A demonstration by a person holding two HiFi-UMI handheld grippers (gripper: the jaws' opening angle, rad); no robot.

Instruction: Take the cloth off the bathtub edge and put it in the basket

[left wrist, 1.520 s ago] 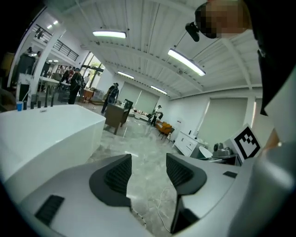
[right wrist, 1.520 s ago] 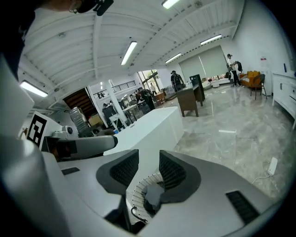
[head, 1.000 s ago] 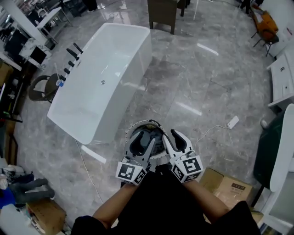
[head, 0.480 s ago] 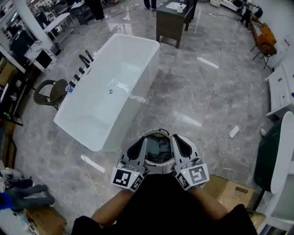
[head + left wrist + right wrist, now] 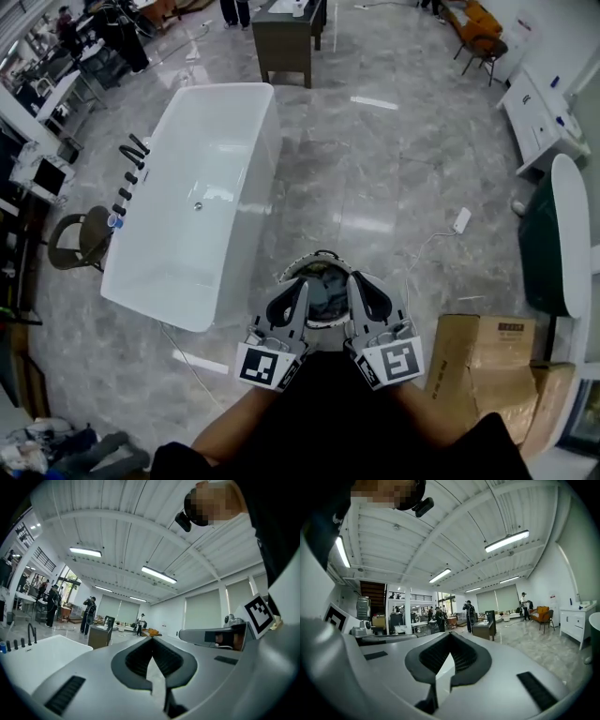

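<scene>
A white bathtub stands on the marble floor at the left, and nothing lies on its rim. In front of me is a round wicker basket with a grey cloth lying inside. My left gripper and right gripper hang side by side just above the basket's near rim. Both are shut with nothing between the jaws. The left gripper view shows its jaws meeting, with the bathtub low at the left. The right gripper shows the same in its own view.
Cardboard boxes sit on the floor at my right. A white power strip with a cable lies beyond the basket. A dark cabinet stands past the tub, a chair at its left. People stand far off in the hall.
Both grippers have gone from open to shut over the basket. The head view has swung, so the bathtub now sits more upright in the frame.
</scene>
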